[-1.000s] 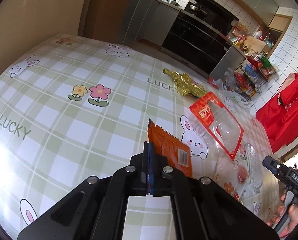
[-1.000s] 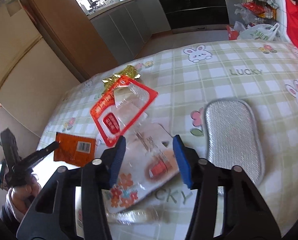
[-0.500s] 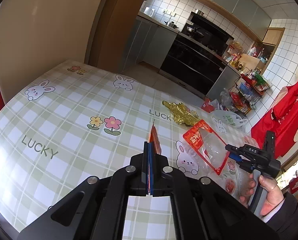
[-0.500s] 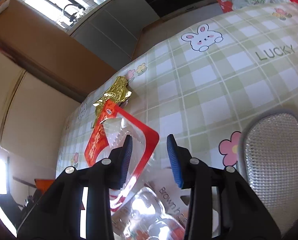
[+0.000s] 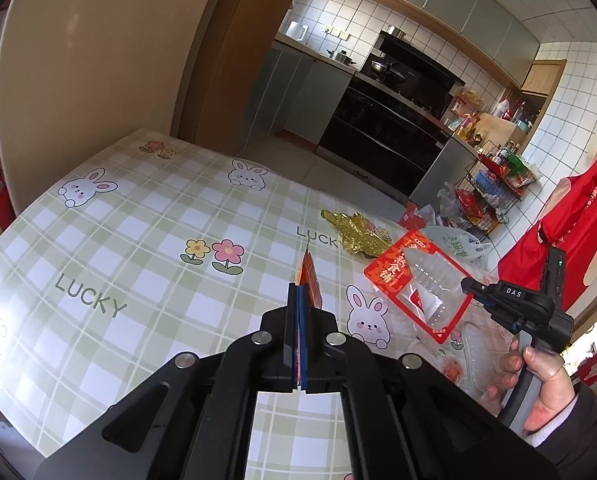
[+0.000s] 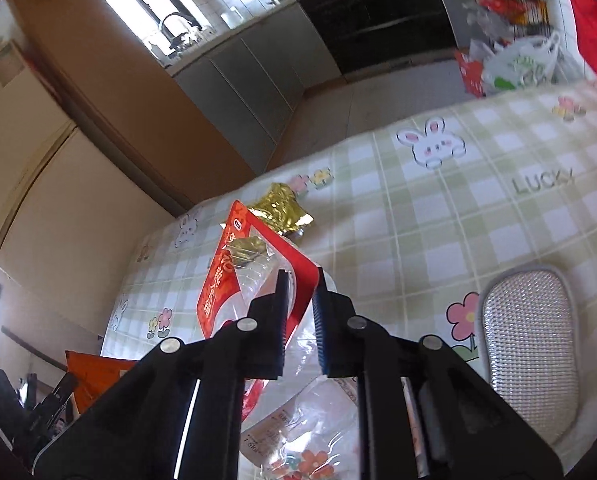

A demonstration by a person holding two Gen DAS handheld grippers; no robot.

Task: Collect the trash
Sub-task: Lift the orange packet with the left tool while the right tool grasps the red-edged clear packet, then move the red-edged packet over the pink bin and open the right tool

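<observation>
Both claws have risen with trash: left claw [image 5: 297,300] clamped on the orange wrapper [image 5: 309,280], right claw [image 6: 300,292] on the red packet [image 6: 234,276]; gold foil [image 5: 358,232] and clear pack [image 6: 318,420] remain on the surface [image 5: 138,240], mid-far edge

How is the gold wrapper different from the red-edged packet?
The gold wrapper is crumpled shiny foil; the red-edged packet is flat, with a clear window. The gold wrapper lies loose on the table; the red-edged packet is clamped in the right hand-held gripper, raised. Both are empty packaging.
</observation>
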